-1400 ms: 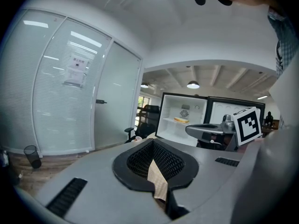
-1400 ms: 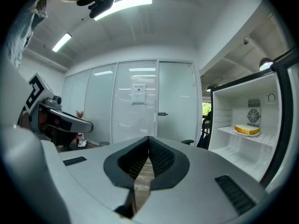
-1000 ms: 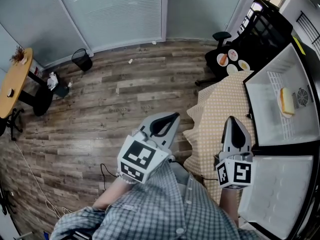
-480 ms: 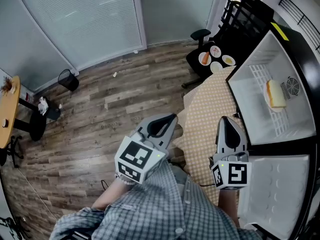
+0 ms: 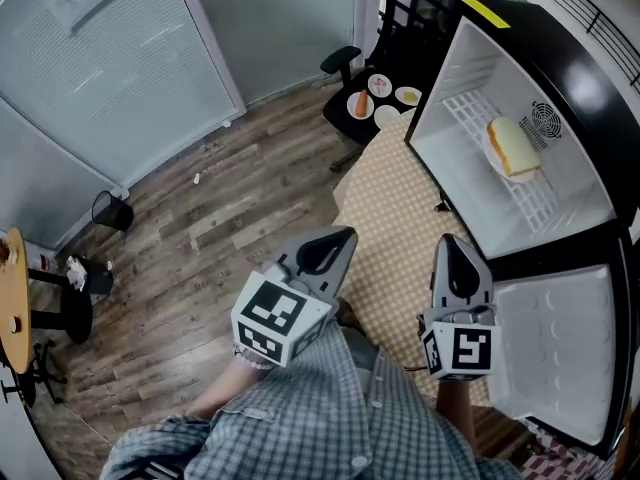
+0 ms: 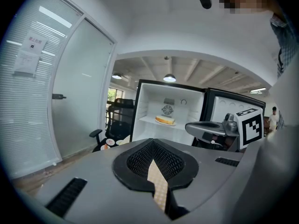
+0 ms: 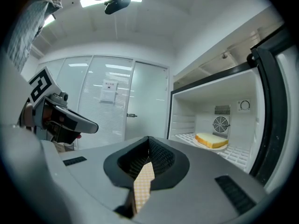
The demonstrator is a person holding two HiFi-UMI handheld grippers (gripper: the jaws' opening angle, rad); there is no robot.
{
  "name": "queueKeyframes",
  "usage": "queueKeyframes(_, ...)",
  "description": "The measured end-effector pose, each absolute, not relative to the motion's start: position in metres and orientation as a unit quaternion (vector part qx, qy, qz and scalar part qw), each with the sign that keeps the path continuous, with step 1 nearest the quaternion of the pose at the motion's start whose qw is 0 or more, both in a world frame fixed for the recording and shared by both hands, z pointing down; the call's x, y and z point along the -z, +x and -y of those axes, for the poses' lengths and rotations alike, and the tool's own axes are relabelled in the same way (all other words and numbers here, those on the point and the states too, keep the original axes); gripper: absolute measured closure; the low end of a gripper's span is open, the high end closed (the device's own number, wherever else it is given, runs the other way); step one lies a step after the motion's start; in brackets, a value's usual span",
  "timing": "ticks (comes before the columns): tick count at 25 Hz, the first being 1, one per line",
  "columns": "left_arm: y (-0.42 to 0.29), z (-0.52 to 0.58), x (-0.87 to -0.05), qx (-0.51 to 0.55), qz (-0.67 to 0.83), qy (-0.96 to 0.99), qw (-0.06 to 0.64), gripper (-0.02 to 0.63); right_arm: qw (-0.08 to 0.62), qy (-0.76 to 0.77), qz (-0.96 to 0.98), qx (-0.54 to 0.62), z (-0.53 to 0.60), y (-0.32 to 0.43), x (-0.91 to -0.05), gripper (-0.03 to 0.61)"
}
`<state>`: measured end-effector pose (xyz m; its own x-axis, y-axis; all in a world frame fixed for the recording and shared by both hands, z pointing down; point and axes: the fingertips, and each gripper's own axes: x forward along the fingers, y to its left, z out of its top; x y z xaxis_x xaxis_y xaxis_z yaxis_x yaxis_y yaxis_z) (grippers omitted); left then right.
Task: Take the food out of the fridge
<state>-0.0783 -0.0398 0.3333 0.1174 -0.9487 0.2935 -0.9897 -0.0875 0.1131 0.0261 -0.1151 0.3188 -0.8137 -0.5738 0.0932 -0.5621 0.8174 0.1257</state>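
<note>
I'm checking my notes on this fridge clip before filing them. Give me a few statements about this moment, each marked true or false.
1. The fridge door stands open. True.
2. The right gripper holds the slice of bread. False: its jaws are shut on nothing, and the bread lies on its plate on the fridge's wire shelf.
3. The left gripper is shut and empty. True.
4. The table is bare. False: three small plates of food sit at its far end, on a patterned cloth.
</note>
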Motion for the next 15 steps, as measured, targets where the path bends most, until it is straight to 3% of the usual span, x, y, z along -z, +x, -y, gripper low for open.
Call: queueKeyframes(15, -0.057, 0.146, -0.335, -0.095, 0.514, 0.842, 0.137, 0.607, 0.067, 0.444, 0.893, -0.003, 0.172, 0.053, -0.325, 0.569)
